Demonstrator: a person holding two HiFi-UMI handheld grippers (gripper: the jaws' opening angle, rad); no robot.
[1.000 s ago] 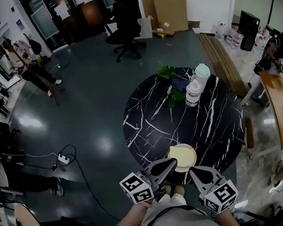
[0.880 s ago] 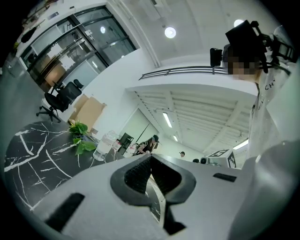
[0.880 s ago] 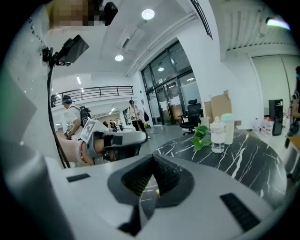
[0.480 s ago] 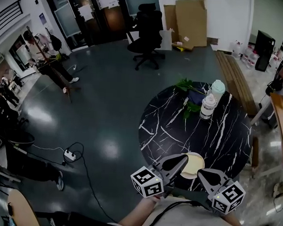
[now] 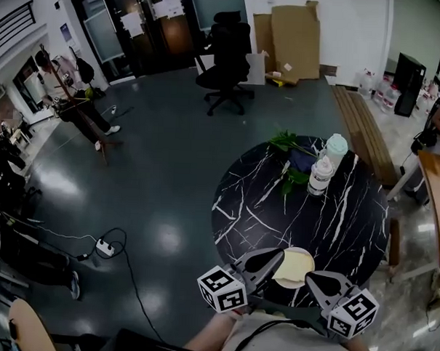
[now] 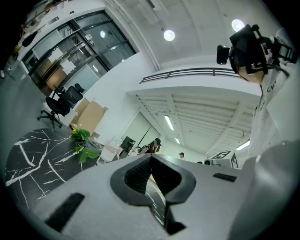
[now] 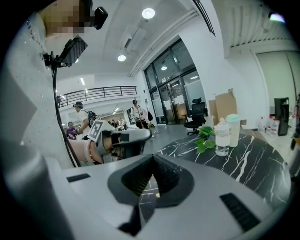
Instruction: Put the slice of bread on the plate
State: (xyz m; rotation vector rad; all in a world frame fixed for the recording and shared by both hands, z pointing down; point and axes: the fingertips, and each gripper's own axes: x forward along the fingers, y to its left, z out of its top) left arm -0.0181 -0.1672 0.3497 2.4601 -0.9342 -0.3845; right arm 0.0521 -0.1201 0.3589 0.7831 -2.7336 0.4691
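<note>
At the worktop's near edge, the bread appears to lie on the plate, so the task looks done. Left gripper and right gripper hover beside it, jaws pressed together, pinching nothing.

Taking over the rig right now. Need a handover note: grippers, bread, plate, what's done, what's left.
Left gripper: shut, empty, tip by the plate's left edge.
Right gripper: shut, empty, just near-right of the plate.
Plate: near edge of the black marble table.
Slice of bread: a pale shape on the plate looks like it, too small to be sure.
Done: probably the placing.
Left: confirm the slice sits on the plate.
</note>
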